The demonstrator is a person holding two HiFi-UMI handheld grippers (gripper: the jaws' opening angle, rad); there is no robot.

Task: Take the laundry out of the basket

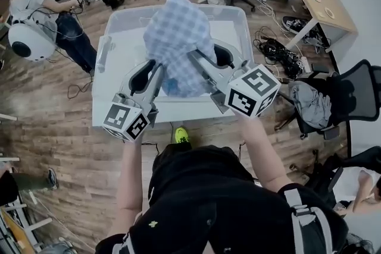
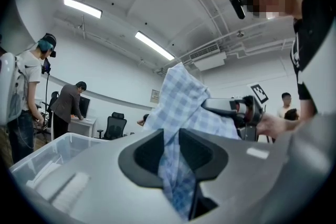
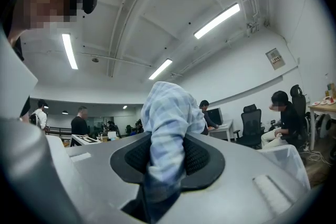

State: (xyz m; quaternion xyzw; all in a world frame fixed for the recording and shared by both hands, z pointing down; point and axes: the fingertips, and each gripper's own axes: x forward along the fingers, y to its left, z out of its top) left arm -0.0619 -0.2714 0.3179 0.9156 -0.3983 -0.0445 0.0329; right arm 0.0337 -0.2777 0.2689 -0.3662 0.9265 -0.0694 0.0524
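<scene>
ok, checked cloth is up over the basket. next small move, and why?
Probably carry the checked cloth sideways, clear of the basket, before lowering. The left tool and right tool are both clamped on it, and it hangs over the open basket, so releasing now would likely drop it back in.

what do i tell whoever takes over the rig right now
Left gripper: shut on the cloth.
Right gripper: shut on the same cloth, at another spot.
Cloth: blue and white checked, bunched, held up over the basket.
Done: the cloth is lifted above the basket's rim.
Left: carry it clear of the basket and put it down. No other laundry shows in the basket, but the cloth hides its middle, so check.
</scene>
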